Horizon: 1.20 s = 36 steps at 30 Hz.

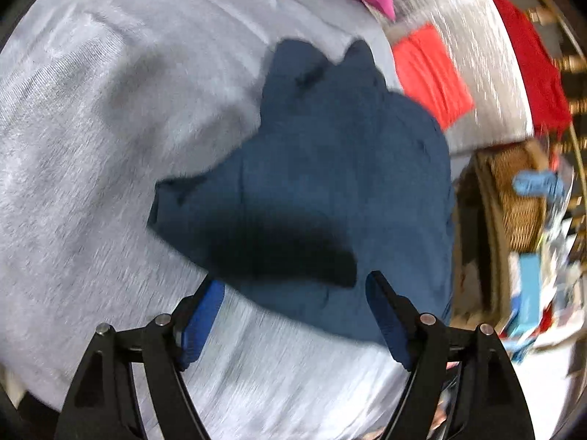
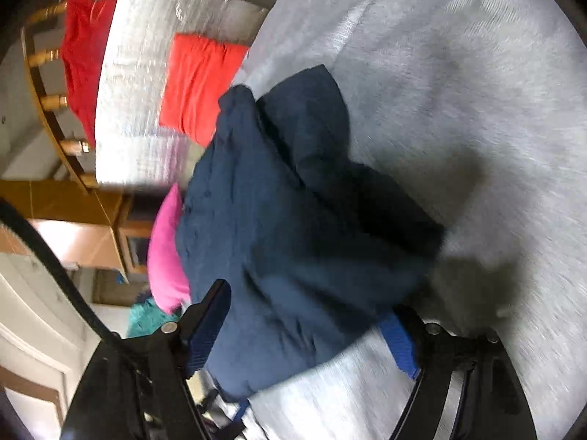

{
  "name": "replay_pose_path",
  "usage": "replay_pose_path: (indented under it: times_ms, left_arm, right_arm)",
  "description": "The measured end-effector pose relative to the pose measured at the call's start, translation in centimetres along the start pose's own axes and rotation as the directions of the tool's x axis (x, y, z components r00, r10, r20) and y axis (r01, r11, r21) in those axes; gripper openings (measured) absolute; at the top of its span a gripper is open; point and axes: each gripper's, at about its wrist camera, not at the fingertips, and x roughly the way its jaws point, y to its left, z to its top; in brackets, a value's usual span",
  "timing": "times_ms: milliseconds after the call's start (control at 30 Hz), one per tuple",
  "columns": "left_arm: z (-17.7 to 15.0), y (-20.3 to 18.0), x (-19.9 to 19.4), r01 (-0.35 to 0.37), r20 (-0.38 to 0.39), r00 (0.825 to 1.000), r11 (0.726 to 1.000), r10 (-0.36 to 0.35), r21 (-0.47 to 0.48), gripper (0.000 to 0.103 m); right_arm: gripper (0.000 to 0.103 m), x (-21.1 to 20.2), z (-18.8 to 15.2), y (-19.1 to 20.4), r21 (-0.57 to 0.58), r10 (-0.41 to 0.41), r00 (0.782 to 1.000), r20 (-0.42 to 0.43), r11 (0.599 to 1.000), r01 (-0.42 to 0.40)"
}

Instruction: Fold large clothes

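While both of my tools hang over the bed, the nearest thing to either is the navy garment (image 1: 312, 183), so I place everything from it. My left gripper (image 1: 295, 315) is spread wide with nothing between its blue pads (image 1: 203, 315), poised just above the garment's near edge. My right gripper (image 2: 304, 330) is also spread wide; the bunched navy cloth bulges into the gap, though I cannot say the pads touch it (the frame is smeared with motion).

The garment lies crumpled in a heap on the grey bedspread (image 1: 91, 128), not flat, with lobes sticking up at its far end. My worry: if I pinch now, I would likely catch several layers of the heap instead of one hem, and the fold would come out lumpy. Blur also suggests speed, and a fast close could snag the bedspread beneath.

To one side of the garment stretches plenty of bare grey cover, good room for spreading it out. On the other side things crowd in: a pink piece (image 2: 165, 253) touching its edge, an orange folded piece (image 2: 200, 84) just beside it, and beyond those a red cloth (image 2: 86, 55) near the wooden rail (image 2: 44, 84). The bed's edge runs close by there, so cloth could slip off.
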Motion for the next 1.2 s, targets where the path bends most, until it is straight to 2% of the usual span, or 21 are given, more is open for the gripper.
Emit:
replay_pose_path:
  times_ms: [67,133,233,267,300,333,400,500,600,767,933,967,1000,1033,1100,1200]
  left_arm:
    - [0.5,0.2,0.6,0.03,0.015,0.999,0.999,-0.03,-0.041,0.08]
    - [0.7,0.3,1.1,0.053,0.032,0.998,0.996,-0.051,-0.065,0.08]
    - [0.7,0.0,1.5,0.08,0.075,0.994,0.995,-0.075,-0.067,0.079]
    - [0.8,-0.1,2.1,0.075,0.085,0.994,0.995,-0.07,-0.064,0.074]
    - [0.8,-0.3,2.2,0.058,0.097,0.994,0.997,-0.052,-0.057,0.06]
    - [1.3,-0.4,2.7,0.046,0.105,0.994,0.998,-0.041,-0.048,0.054]
    - [1.5,-0.7,2.8,0.046,0.118,0.992,0.999,-0.043,-0.028,0.04]
    - [1.5,-1.8,2.4,0.008,0.147,0.989,0.999,-0.014,0.04,0.027]
    - [1.0,-2.7,1.4,-0.029,0.193,0.981,0.995,0.01,0.095,0.022]
    - [-1.0,-2.9,-0.8,-0.075,0.211,0.977,0.986,0.042,0.148,0.021]
    - [-3.1,-2.2,-1.6,-0.108,0.216,0.974,0.981,0.071,0.161,0.022]
    - [-3.3,-2.3,-1.3,-0.136,0.215,0.972,0.975,0.096,0.178,0.025]
    - [-3.3,-2.4,-1.0,-0.17,0.215,0.968,0.967,0.128,0.192,0.033]
    - [-3.2,-2.7,-0.5,-0.207,0.218,0.962,0.957,0.162,0.203,0.035]
    - [-3.2,-2.8,-0.4,-0.228,0.221,0.958,0.95,0.181,0.214,0.043]
    - [-3.2,-3.5,-0.4,-0.28,0.212,0.949,0.929,0.231,0.242,0.054]
  right_arm:
    - [0.088,0.9,0.4,0.0,0.025,0.02,0.999,0.038,0.999,-0.021]
    - [0.091,1.6,0.6,0.7,-0.002,0.018,0.998,0.059,1.0,-0.018]
    - [0.087,2.8,0.2,2.2,-0.099,-0.048,0.996,0.078,0.993,0.056]
    - [0.083,3.0,-0.1,2.7,-0.128,-0.075,0.992,0.097,0.988,0.087]
    - [0.069,3.0,-0.4,3.0,-0.14,-0.095,0.99,0.106,0.984,0.109]
    - [0.059,3.1,-0.6,2.9,-0.148,-0.11,0.988,0.107,0.981,0.125]
    - [0.053,2.8,-0.9,3.1,-0.167,-0.118,0.985,0.122,0.976,0.138]
    - [0.043,2.7,-2.3,5.0,-0.298,-0.163,0.969,0.183,0.93,0.213]
    - [0.039,1.9,-3.3,6.0,-0.354,-0.147,0.97,0.196,0.912,0.21]
    - [0.039,0.5,-4.9,6.6,-0.426,-0.155,0.969,0.193,0.876,0.225]
    - [0.041,0.2,-5.1,6.1,-0.444,-0.18,0.974,0.14,0.867,0.225]
    - [0.043,0.6,-5.0,5.8,-0.441,-0.204,0.971,0.127,0.865,0.239]
    - [0.047,1.2,-4.7,5.4,-0.428,-0.235,0.966,0.106,0.866,0.258]
    - [0.052,1.6,-4.3,4.8,-0.4,-0.253,0.964,0.086,0.877,0.266]
    - [0.055,1.5,-3.7,4.5,-0.359,-0.242,0.968,0.065,0.9,0.249]
    - [0.064,0.8,-3.3,4.7,-0.349,-0.252,0.966,0.059,0.901,0.256]
